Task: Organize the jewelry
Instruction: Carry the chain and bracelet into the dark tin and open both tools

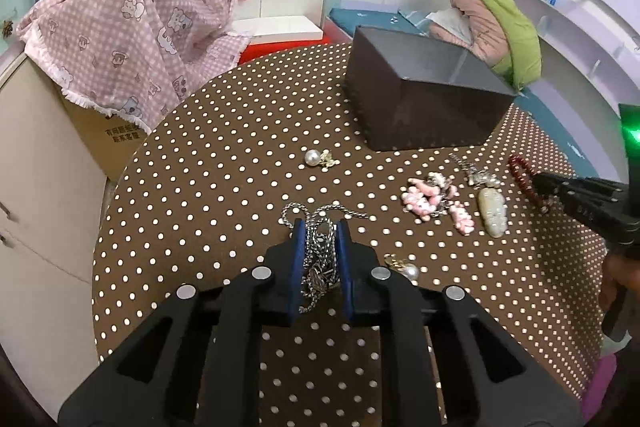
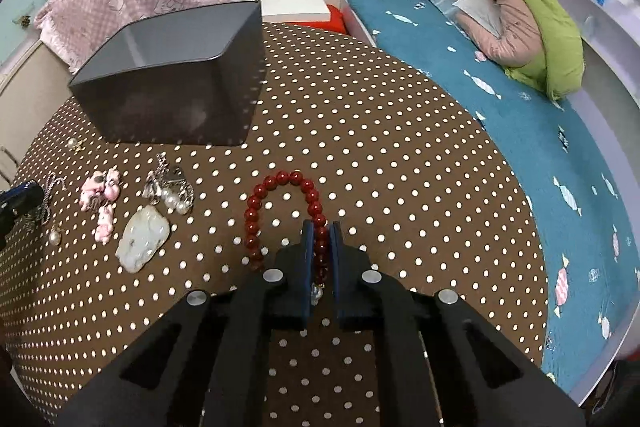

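Note:
On the brown dotted tablecloth [image 1: 224, 163] my left gripper [image 1: 320, 227] is shut on a bunched silver chain [image 1: 320, 251], whose loops spill out past the blue pads. My right gripper [image 2: 321, 229] is shut on a red bead bracelet [image 2: 280, 183], which arcs out ahead of its tips; in the left wrist view the same gripper [image 1: 538, 183] reaches in from the right onto the red beads [image 1: 518, 167]. An open dark grey box [image 1: 420, 95] stands at the back of the table. Loose pieces lie between: pink charms [image 1: 436, 201], a pale jade pendant [image 1: 494, 213] and two pearl earrings [image 1: 314, 158].
A pink checked cloth [image 1: 136, 27] drapes over a cardboard box at the left. A bed with a teal cover [image 2: 500, 131] and a pink and green bundle [image 2: 532, 35] runs along the right. A silver and pearl piece [image 2: 172, 187] lies near the jade pendant [image 2: 142, 239].

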Demonstrator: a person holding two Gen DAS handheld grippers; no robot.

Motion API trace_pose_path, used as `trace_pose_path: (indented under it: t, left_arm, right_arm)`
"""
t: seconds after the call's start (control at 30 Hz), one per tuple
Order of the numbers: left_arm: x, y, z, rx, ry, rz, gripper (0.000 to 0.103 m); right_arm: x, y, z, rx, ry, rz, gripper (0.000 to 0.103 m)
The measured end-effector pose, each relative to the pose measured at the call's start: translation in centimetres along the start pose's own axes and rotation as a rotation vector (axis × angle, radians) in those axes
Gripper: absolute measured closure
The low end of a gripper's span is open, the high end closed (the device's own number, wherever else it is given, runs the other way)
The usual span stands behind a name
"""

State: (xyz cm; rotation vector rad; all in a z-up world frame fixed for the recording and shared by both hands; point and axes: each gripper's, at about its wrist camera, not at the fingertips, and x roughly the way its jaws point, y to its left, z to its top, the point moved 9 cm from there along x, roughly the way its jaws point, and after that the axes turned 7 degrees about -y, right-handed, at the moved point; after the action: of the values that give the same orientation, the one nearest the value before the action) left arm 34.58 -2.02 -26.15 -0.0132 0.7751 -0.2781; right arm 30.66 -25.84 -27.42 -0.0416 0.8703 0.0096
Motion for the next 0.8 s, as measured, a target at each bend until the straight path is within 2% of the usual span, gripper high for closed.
trace_pose_path:
  t: [0.3,0.5,0.67,0.8]
  left_arm:
    - [-2.6,0.7,1.8,-0.015,-0.06,-0.003,0.088]
    - [-4.6,0.5,3.4,-0.004,-0.1,-0.01,0.088]
    - [-7.4,-0.4,6.5,0.024,-0.173,-0.036,0.088]
    - [-9.6,-1.5,9.8,0.033,-0.232,-0.086,0.088]
  right_arm:
    - [-4.0,0.6,1.7,-0.015,-0.071,0.028,0.097]
    - [-6.9,2.6,3.7,-0.057,-0.129,0.051,0.097]
    - [-9.2,3.2,6.6,-0.087,-0.197,0.077,0.097]
    - [-11.3,3.9,9.2,-0.116,-0.261,0.097,0.097]
